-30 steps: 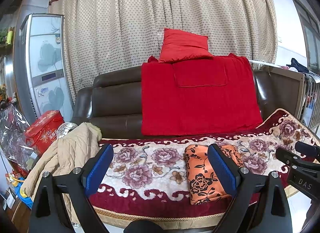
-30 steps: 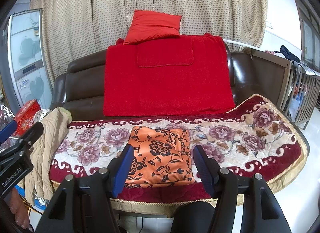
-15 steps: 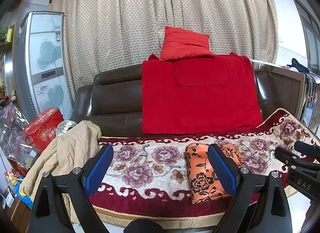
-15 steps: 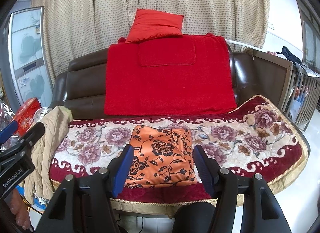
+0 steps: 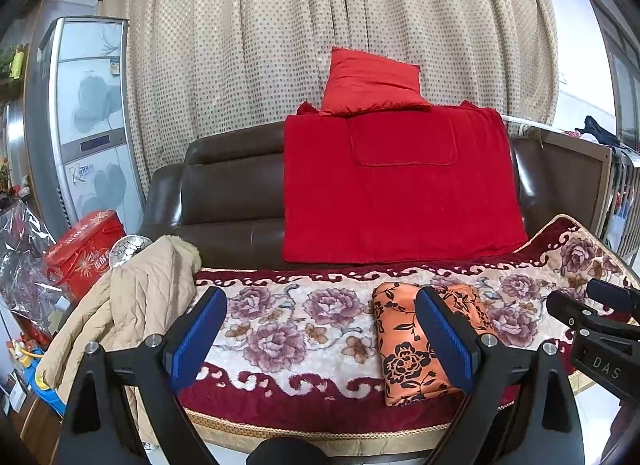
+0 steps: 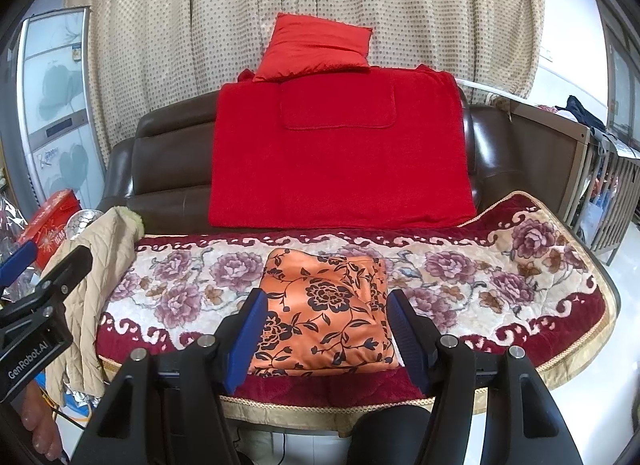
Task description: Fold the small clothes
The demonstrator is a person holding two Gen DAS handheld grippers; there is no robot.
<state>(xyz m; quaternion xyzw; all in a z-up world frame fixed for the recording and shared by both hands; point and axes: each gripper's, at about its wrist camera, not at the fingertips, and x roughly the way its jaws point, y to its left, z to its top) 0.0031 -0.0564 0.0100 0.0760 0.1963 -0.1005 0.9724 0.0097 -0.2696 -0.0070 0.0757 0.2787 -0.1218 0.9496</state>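
Observation:
An orange garment with black flowers [image 6: 326, 307] lies folded into a neat rectangle near the front of the floral sofa cover [image 6: 500, 285]; it also shows in the left wrist view [image 5: 404, 349]. My right gripper [image 6: 326, 335] is open and empty, held back in front of the garment, apart from it. My left gripper [image 5: 320, 339] is open and empty, to the garment's left, over the sofa cover [image 5: 288, 317]. Each gripper shows at the edge of the other's view.
A beige quilted jacket [image 5: 132, 305] hangs over the sofa's left arm. A red blanket [image 6: 340, 153] and red cushion [image 6: 316, 47] sit on the brown sofa back. A red box [image 5: 82, 249] and clutter stand on the left, a wooden crib [image 6: 592, 185] on the right.
Both grippers have drawn back and risen slightly; the view has shifted a little. The folded garment has not moved.

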